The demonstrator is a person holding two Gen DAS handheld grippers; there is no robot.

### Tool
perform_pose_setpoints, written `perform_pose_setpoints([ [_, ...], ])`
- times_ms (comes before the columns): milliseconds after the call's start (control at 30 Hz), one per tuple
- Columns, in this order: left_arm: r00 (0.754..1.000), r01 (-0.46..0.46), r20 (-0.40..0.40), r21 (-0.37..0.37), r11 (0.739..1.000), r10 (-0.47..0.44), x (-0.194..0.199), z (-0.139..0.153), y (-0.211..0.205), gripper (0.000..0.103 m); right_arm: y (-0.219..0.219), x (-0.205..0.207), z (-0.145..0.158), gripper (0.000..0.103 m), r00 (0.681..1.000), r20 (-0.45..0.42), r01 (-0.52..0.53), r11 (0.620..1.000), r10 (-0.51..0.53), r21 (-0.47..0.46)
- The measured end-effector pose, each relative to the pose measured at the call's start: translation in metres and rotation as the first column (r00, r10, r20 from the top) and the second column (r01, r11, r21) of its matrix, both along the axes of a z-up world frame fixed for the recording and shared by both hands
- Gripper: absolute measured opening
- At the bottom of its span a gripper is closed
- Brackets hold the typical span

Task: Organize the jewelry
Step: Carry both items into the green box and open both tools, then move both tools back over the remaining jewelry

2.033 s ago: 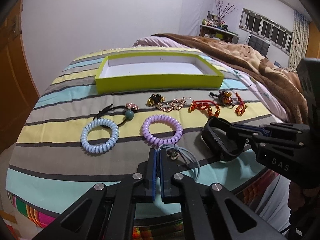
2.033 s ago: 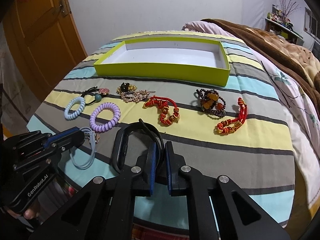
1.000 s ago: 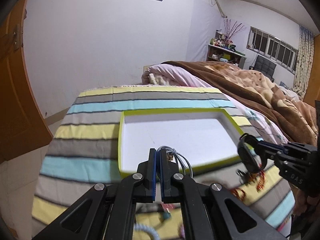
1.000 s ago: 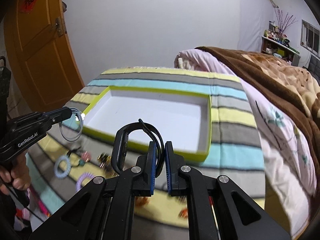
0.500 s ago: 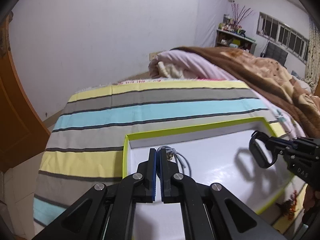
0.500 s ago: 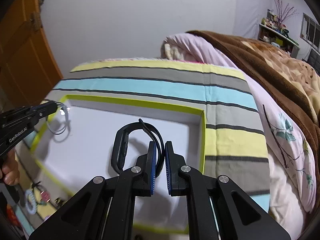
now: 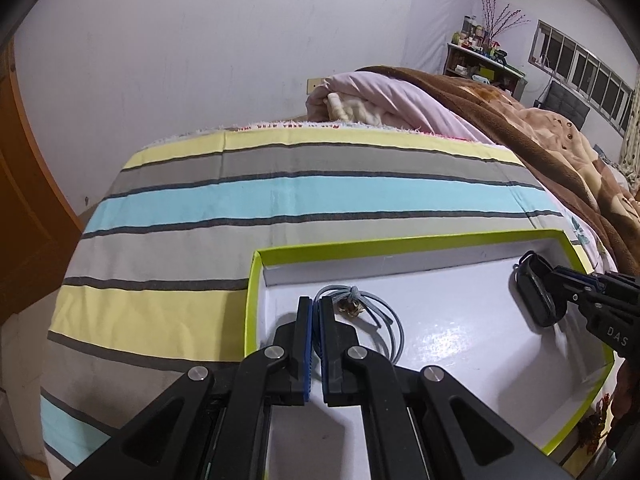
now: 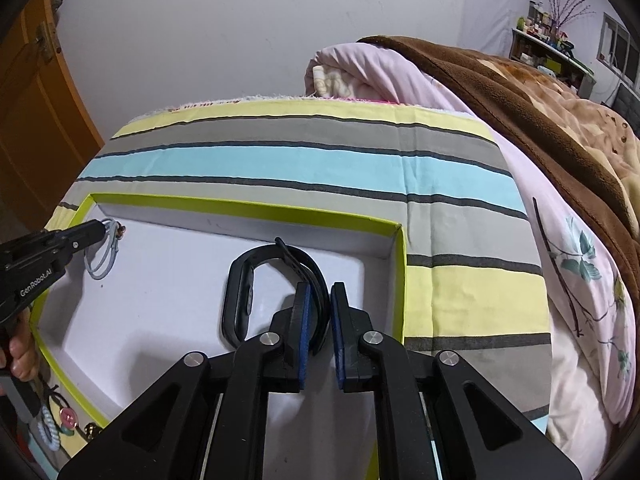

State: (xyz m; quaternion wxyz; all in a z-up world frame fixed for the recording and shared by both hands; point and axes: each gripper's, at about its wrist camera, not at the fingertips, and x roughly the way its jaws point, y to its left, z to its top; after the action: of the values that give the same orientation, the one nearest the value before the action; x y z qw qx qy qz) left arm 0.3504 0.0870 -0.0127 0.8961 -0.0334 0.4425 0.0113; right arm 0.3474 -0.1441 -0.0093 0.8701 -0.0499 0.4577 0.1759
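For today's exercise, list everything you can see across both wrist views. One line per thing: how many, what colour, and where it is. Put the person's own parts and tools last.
box: one, lime green rim, white inside, on the bedspread.
cord bracelet: one, grey-blue with a small metal charm, over the box's left end, in the left gripper.
wristband: one, black, over the box's right end, between the right gripper's jaws.
hair ties: a few, pale blue, pink, black, on the bedspread outside the box, partly hidden.
bedspread: one, yellow, grey and blue stripes.
blanket: one, brown, on the bed's right.
door: one, orange-brown, left.
shelf: one, cluttered, far right.
left gripper: black, shut on the cord bracelet.
right gripper: black, jaws opening around the wristband.
hand: one, holding the left gripper.
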Motion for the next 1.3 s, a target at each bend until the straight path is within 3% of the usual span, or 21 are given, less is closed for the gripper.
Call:
perform_pose_setpoints([
  [100,1.0,-0.006,0.013,-0.015,1.0,0.006,-0.003,0.004,0.001,0.004,-0.003,-0.006,0.008,0.033,1.0,0.021,0.0,1.0,-0.001,0.018],
  [233,0.999,-0.015,0.041,-0.024,1.0,0.016,-0.014,0.016,0.001,0.015,-0.009,-0.022,0.028,0.033,0.998,0.063,-0.001,0.999,-0.001,0.042],
  [567,0.991,0.013,0.137,-0.014,1.0,-0.011,-0.08,0.055,-0.011,0.016,-0.034,-0.099,0.066,0.033,0.983,0.181,-0.031,0.997,0.018,0.07],
  [833,0.979,0.02,0.201,-0.005,1.0,-0.018,-0.159,0.068,-0.023,0.016,-0.059,-0.165,0.06,0.033,0.983,0.185,-0.036,0.996,0.02,0.084],
  [1300,0.984,0.042,0.176,-0.045,0.998,-0.034,-0.26,0.047,-0.035,0.016,-0.086,-0.244,0.04,0.033,0.99,0.139,-0.03,0.992,0.013,0.122],
])
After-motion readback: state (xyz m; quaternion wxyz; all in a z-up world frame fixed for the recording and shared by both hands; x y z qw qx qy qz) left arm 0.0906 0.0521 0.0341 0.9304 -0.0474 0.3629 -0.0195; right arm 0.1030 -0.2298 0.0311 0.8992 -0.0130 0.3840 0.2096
